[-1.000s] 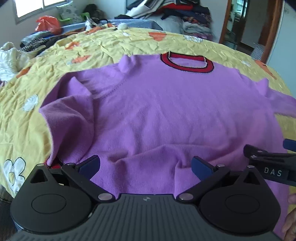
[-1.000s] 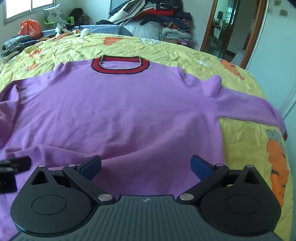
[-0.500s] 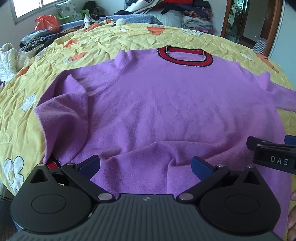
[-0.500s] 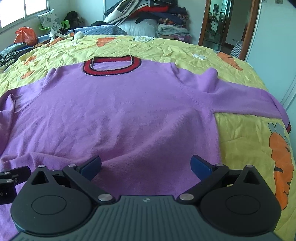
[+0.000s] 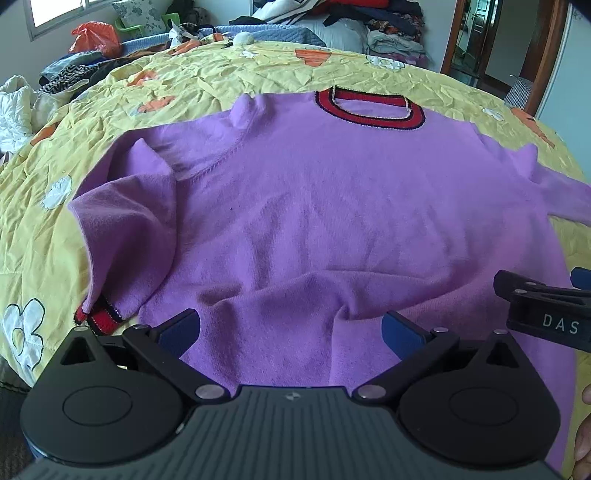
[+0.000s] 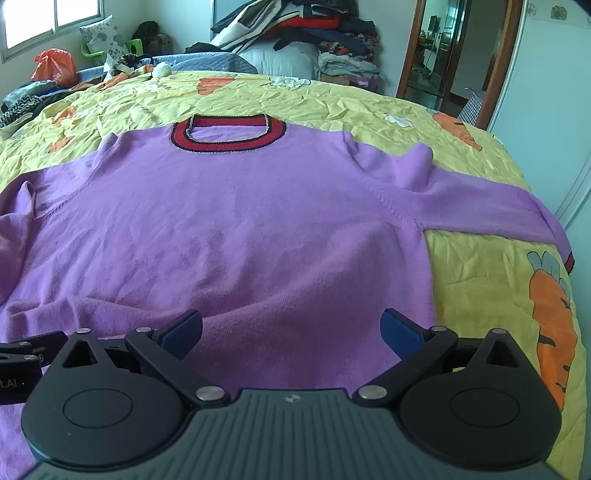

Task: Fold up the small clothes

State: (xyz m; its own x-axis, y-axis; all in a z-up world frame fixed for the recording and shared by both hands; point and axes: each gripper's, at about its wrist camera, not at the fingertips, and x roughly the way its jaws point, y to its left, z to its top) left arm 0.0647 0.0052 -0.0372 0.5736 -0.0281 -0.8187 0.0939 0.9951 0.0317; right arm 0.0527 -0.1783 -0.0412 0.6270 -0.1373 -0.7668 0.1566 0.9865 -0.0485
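Note:
A purple sweater with a red and black collar lies flat on the bed, neck at the far side; it also shows in the right wrist view. Its left sleeve is folded down, red cuff near the bed edge. Its right sleeve stretches out to the right. My left gripper is open over the near hem, which is bunched between its fingers. My right gripper is open over the hem further right; its fingers show in the left wrist view.
The bed has a yellow cover with carrot and flower prints. Piles of clothes lie at the headboard, more at the far left with an orange bag. A doorway is at the far right.
Both grippers have pulled back and risen a little, so the sweater looks further off and more of it is in view. Both stay open.

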